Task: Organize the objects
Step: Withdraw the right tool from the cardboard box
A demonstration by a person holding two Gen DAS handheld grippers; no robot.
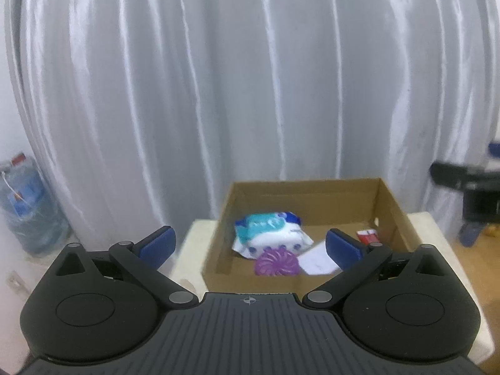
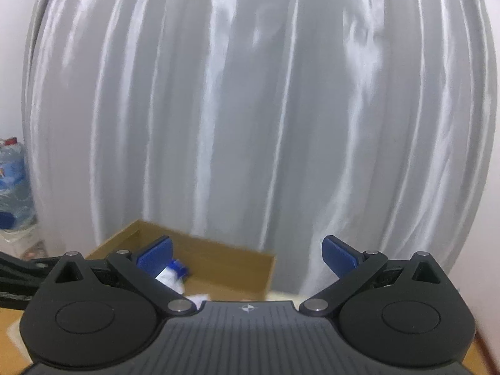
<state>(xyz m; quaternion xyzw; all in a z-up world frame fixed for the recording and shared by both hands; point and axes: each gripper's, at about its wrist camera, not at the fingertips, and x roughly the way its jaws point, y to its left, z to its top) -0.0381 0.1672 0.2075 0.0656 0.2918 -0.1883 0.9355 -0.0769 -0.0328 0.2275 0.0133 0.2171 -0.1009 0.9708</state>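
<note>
- The left gripper (image 1: 250,245) is hovering with its blue fingers (image 1: 157,245) spread wide and nothing between them.
- The right gripper (image 2: 247,254) is likewise hanging released, its fingers apart and empty.
- The left wrist view is looking straight into an open cardboard box (image 1: 312,198) sitting on a pale table (image 1: 437,234); the right wrist view is catching only the box's far corner and walls (image 2: 218,256) from the side.
- Inside the box, the left view is showing a blue-and-white soft packet (image 1: 270,231), a purple round patterned disc (image 1: 276,262) touching its near edge, a white card (image 1: 315,259) just beside the disc, and a small red-and-white pack (image 1: 368,236) near the right wall.
- The right view is showing only a bit of the blue-and-white packet (image 2: 172,273) and a scrap of white, with the rest hidden behind the gripper body.
- A large water bottle (image 1: 28,209) is standing on the floor well to the left of the table, visible in both views.
- A grey curtain (image 1: 250,78) is hanging close behind the box's far wall.
- Bare tabletop is lying on both sides of the box, wider on the right.
- A dark, blurred object (image 1: 468,184) is reaching in at the right edge of the left view; I cannot tell what it is.
</note>
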